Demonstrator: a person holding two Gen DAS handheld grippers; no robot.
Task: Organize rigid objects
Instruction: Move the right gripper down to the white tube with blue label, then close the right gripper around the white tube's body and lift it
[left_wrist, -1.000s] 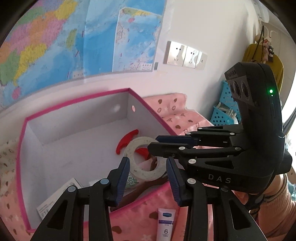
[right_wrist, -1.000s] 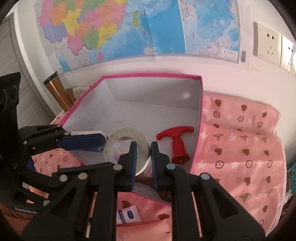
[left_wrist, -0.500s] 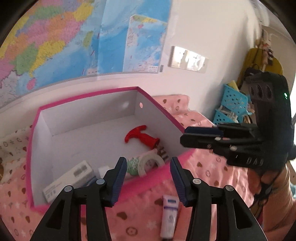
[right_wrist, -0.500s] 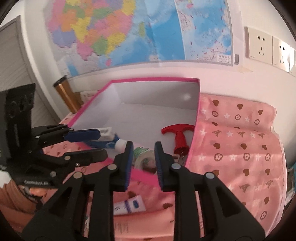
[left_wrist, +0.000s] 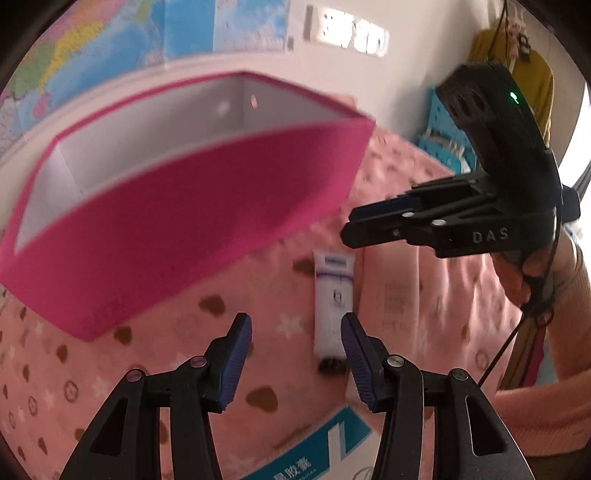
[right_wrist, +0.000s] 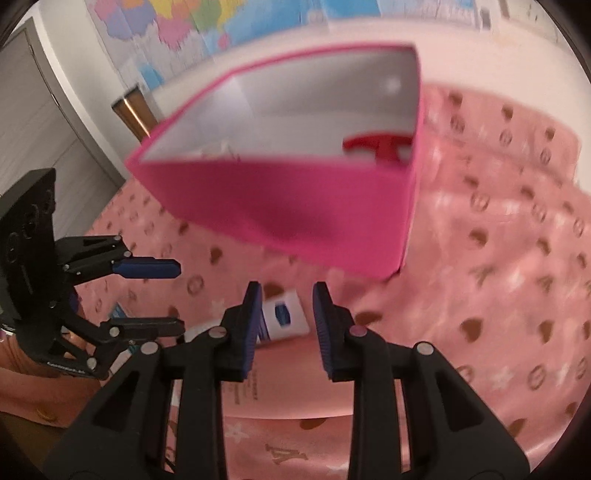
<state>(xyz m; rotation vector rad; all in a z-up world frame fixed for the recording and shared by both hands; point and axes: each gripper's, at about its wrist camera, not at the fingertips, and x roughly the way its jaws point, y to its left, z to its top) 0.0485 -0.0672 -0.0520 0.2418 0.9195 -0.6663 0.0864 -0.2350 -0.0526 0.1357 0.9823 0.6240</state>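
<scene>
Two grippers, both empty, hang over a pink patterned cloth (right_wrist: 517, 280), the largest thing in view. All places below are given from the pink box (left_wrist: 207, 221).

Pink box: open top, grey inside, standing on the cloth against the wall. A map (left_wrist: 110, 40) hangs on the wall behind it. Both views are motion-blurred, so the box contents read poorly.

Inside the box, from the right wrist view: a red T-shaped piece (right_wrist: 380, 147) near the right-hand corner, and pale shapes at the left side, possibly a carton, too smeared to name.

Pale pink packet (left_wrist: 402, 295): flat on the cloth in front of the box, off its right front corner in the left wrist view.

White carton with blue print (left_wrist: 317, 458): in front of the box, nearest the left camera, partly cut off by the frame edge.

White tube (left_wrist: 334, 295): lying on the cloth just in front of the box, outside it, beside the pale pink packet. In the right wrist view the same tube (right_wrist: 282, 319) shows a blue label.

Left gripper (left_wrist: 296, 360): jaws spread, nothing between the pads; the tube lies below and beyond, untouched.

Right gripper (right_wrist: 287, 328): jaws opening, modest gap, nothing pinched; the tube lies on the cloth under the gap.

A hand (left_wrist: 517, 273) holds the right gripper's handle.
</scene>
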